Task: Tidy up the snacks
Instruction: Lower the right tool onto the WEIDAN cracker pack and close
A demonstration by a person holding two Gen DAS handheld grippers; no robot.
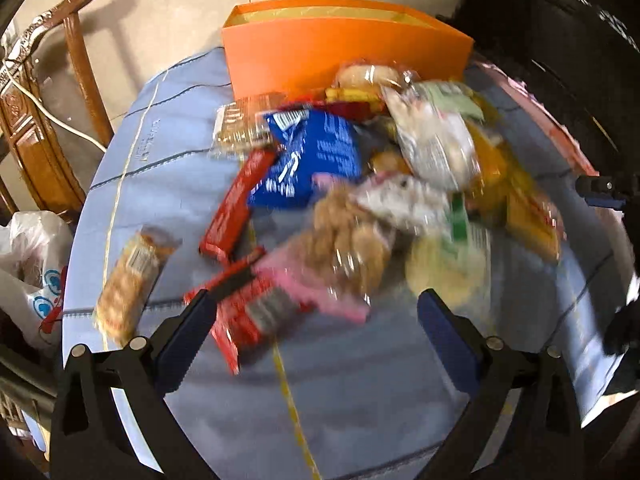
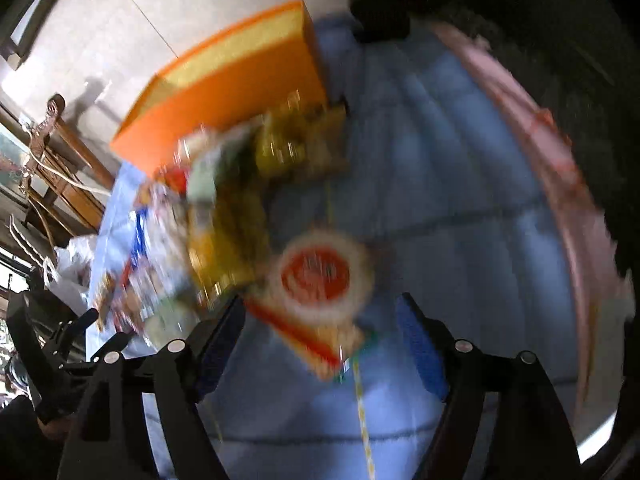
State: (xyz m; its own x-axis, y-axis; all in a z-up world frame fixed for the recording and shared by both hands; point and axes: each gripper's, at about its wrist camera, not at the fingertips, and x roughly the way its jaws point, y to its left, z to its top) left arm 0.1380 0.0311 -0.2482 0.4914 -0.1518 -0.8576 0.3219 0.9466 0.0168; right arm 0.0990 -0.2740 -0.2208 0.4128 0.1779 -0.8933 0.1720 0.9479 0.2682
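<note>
Snacks [image 1: 360,184] heap beside the orange box [image 1: 344,52] (presumably their destination), so 2 grippers, left [image 1: 316,320] and right [image 2: 320,332], hang wide open, empty.

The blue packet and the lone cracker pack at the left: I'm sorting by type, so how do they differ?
The blue packet is opaque and lies in the pile, overlapped by neighbours; the cracker pack is clear, showing tan crackers, long and narrow, and lies apart. Both rest on the blue tablecloth.

Pale tiled floor [image 1: 168,4] at twelve o'clock, carved wooden chair [image 1: 44,128] at nine, beside blue-clothed table [image 1: 168,168].
</note>
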